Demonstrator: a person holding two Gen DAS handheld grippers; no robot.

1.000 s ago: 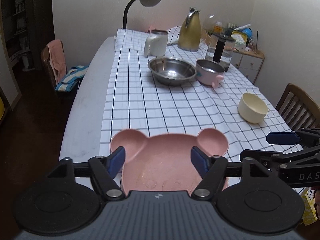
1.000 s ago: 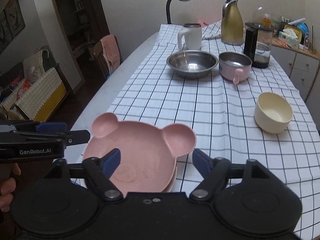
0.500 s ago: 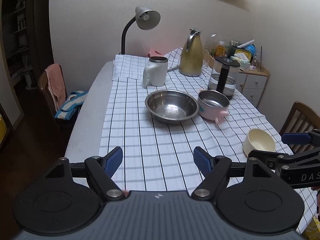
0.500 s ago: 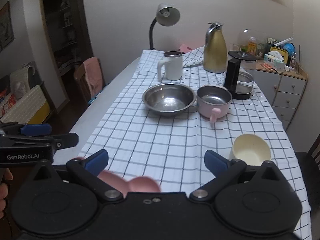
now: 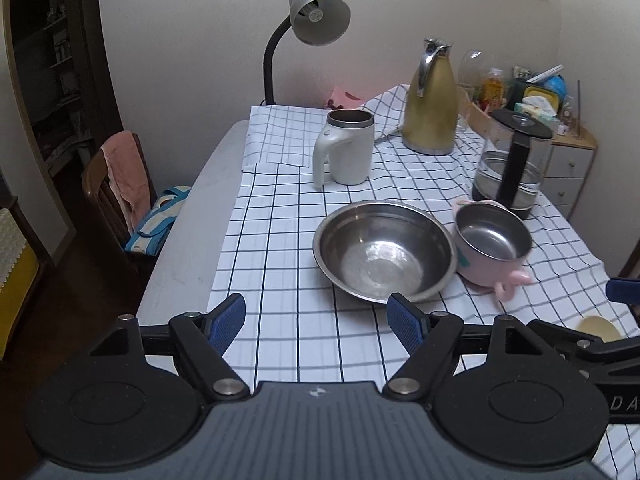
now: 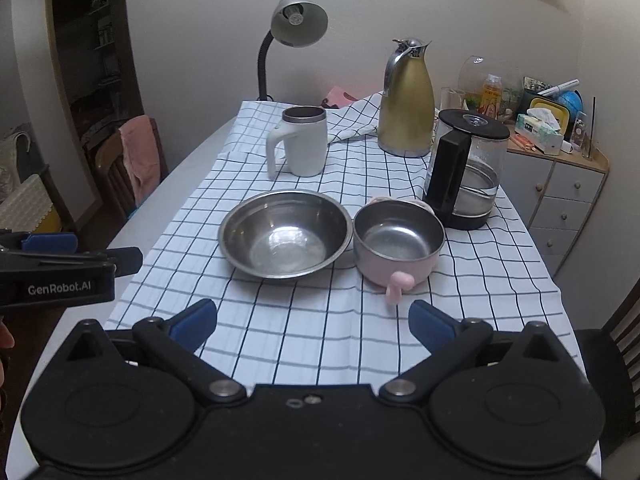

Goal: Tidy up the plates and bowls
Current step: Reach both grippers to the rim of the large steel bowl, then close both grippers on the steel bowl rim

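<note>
Left wrist view, read from nine o'clock across to three o'clock: a wooden chair (image 5: 116, 196) draped with a pink cloth stands beside a long worktop (image 5: 192, 232) with a smooth grey edge, most of it covered by a white tablecloth (image 5: 280, 240) checked with thin dark lines. The left gripper (image 5: 316, 320) sits at six o'clock, its blue-padded fingers spread wide with only cloth between them. At twelve o'clock stand a white handled mug (image 5: 346, 152) with a metal rim, a grey gooseneck lamp (image 5: 316, 20) and a tall, brushed gold jug (image 5: 430, 108). Near centre rests a wide, round, shiny steel bowl (image 5: 384, 252). Just beside it at two o'clock sits a smaller pink bowl (image 5: 492, 248) with a steel lining and a knobby pink handle. Behind that stands a glass kettle (image 5: 512, 168) with a black lid and handle. At three o'clock a cream bowl (image 5: 598, 328) peeks out behind the other tool's black body.

Right wrist view: the right gripper (image 6: 314, 320) also stands wide apart and empty, low at six o'clock, with both bowls ahead of it.
</note>
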